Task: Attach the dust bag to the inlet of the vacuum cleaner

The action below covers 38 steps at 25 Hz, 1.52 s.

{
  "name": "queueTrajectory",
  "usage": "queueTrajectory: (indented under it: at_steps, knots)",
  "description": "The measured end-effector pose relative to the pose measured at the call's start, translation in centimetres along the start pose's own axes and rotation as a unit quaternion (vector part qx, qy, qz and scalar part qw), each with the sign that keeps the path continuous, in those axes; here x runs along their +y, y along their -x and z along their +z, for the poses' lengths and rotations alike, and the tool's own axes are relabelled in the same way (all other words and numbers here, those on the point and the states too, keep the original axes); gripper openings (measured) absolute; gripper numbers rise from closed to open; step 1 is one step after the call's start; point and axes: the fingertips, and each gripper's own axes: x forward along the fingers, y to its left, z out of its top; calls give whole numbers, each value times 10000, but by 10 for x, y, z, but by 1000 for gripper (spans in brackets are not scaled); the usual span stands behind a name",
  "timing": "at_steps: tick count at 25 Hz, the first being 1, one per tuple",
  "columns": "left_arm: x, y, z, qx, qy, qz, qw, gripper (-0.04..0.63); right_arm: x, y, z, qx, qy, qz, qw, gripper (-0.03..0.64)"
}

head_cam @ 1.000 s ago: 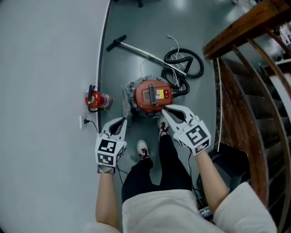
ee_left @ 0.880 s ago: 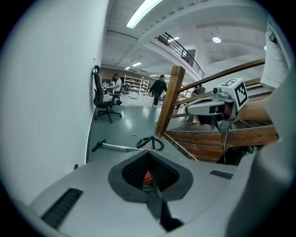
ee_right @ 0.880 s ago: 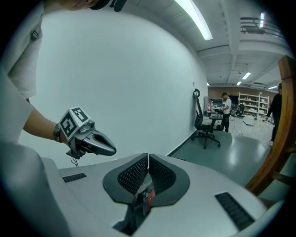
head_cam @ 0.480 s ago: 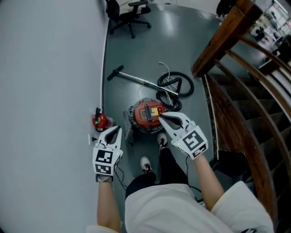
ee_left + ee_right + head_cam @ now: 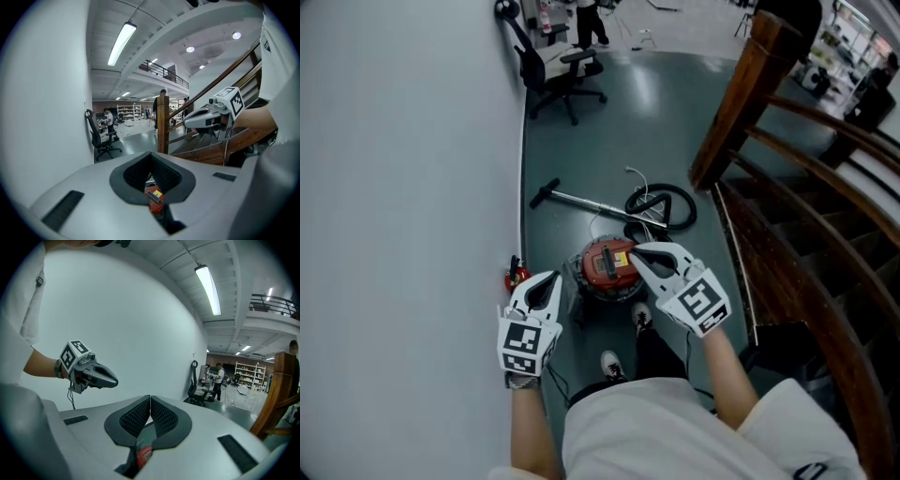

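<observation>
and there's the red vacuum cleaner down on the grey floor, top side up. that's our landmark. now the dust bag, where is it? i can't pick it out as a separate thing. there's a greyish shape tight against the vacuum cleaner's left side, but it's too small from up here to call it a bag, let alone one seated on the inlet. neither tool carries a bag, and nothing loose beside the vacuum cleaner looks like one. my judgement: either the fitting is done, or the bag sits where these cameras don't catch it. only a closer look at the inlet would settle that.

the hose lies coiled just beyond the vacuum cleaner, and the wand stretches across the floor beyond it, off to the left.

on to the hands. the person is standing, shoes just on the near side of the vacuum cleaner, both forearms held out in front. the left gripper hangs high over the floor to the left of the vacuum cleaner. its jaws are closed tip to tip with nothing between them, and the vacuum cleaner only peeks through the gap behind the pads. the right gripper hovers over the vacuum cleaner's near right edge, pads pressed together, empty too. both point forward and slightly down, marker cubes up, well apart from each other and well above the machine.
</observation>
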Motion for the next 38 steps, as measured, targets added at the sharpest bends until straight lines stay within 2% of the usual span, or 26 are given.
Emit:
queueTrajectory:
  at_steps: [9,14,21,31,38]
  knots:
    - [-17,25,48,-364,-284,-213,9987,1,8,31,39,-117,395,-27,9991,31]
    - [-19,37,66,-470,-537,-183,9973,2,13,44,59,-206,618,-113,9978,31]
    - [-26,48,95,-646,-648,-225,9956,1,8,59,77,-249,892,-326,9952,31]
    - [-43,62,139,-869,-1213,-160,9887,2,12,84,116,-672,901,-279,9933,31]
    - [-49,70,147,-947,-1318,-82,9867,2,20,98,133,-813,1096,-318,9901,29]
